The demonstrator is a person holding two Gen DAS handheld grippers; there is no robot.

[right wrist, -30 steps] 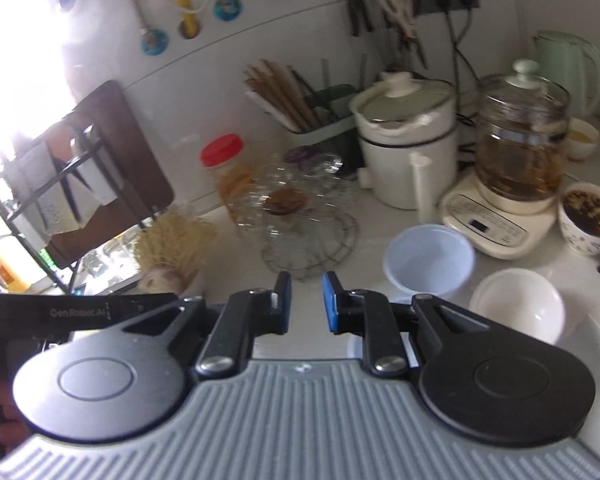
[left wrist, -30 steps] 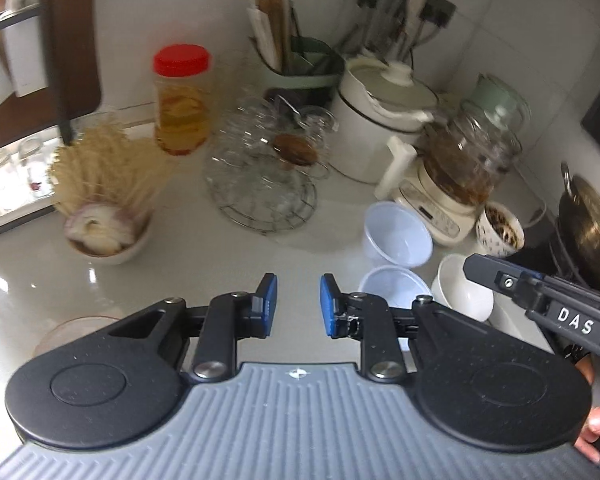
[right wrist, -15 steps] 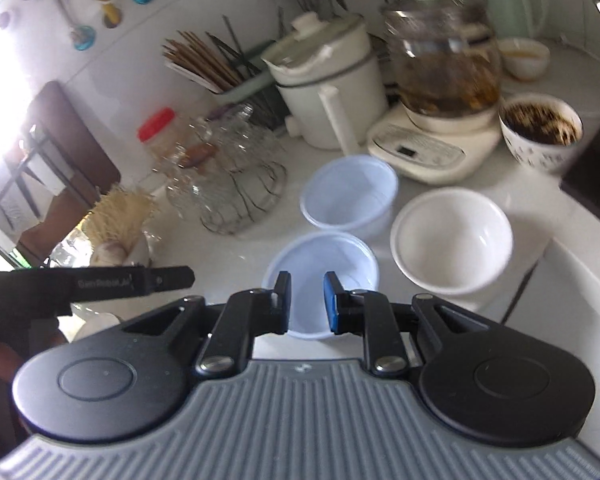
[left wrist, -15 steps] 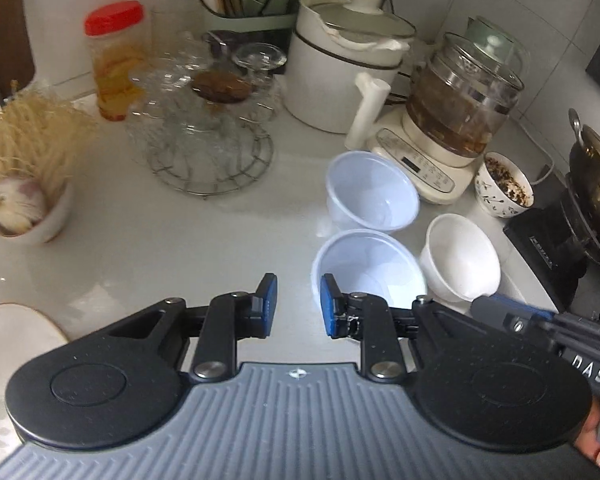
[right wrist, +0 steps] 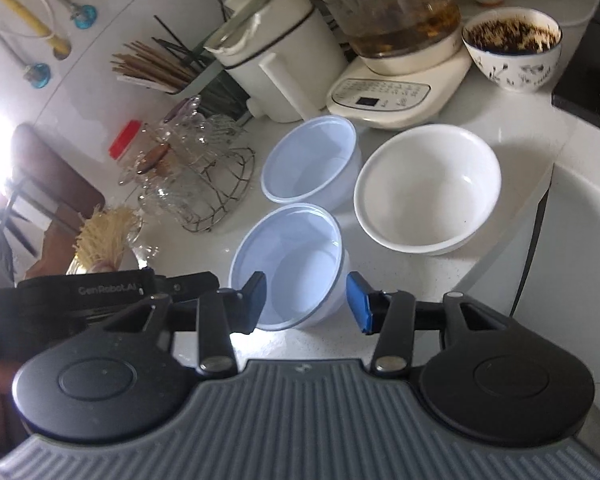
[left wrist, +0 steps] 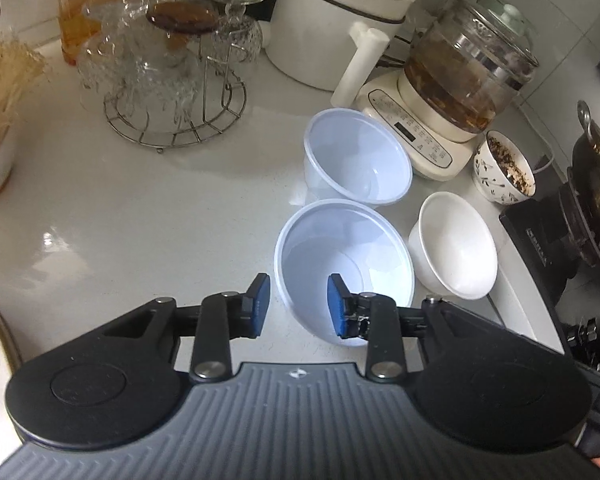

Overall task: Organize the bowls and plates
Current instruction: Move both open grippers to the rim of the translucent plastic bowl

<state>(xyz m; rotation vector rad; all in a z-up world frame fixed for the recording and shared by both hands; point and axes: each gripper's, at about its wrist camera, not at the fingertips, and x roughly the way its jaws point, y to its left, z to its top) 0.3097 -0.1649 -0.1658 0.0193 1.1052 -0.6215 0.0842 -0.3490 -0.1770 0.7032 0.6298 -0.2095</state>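
Left wrist view: the left gripper [left wrist: 297, 306] points steeply down at the white stone counter [left wrist: 148, 216]. Its jaws are opening, now at a narrow gap. They straddle the near-left rim of the nearer translucent white plastic bowl [left wrist: 344, 252]: one blue pad is outside the wall, the other inside. Pad contact with the wall cannot be determined. A second translucent plastic bowl [left wrist: 358, 156] sits just behind it. A white ceramic bowl [left wrist: 454, 250] stands just right, at the counter's right edge beside the black stove [left wrist: 548, 252]. The counter to the left is open up to the wire glass rack [left wrist: 172, 92].

Right wrist view: the right gripper [right wrist: 306, 302] slopes down over the same nearer plastic bowl [right wrist: 288, 256]. Its jaws are opening, moderately wide. The left pad overlaps the bowl's interior, the right pad sits outside its right wall; no pressing contact is visible. The left gripper body [right wrist: 100, 290] lies immediately left. The ceramic bowl [right wrist: 428, 188] stands near the counter's front-right edge.
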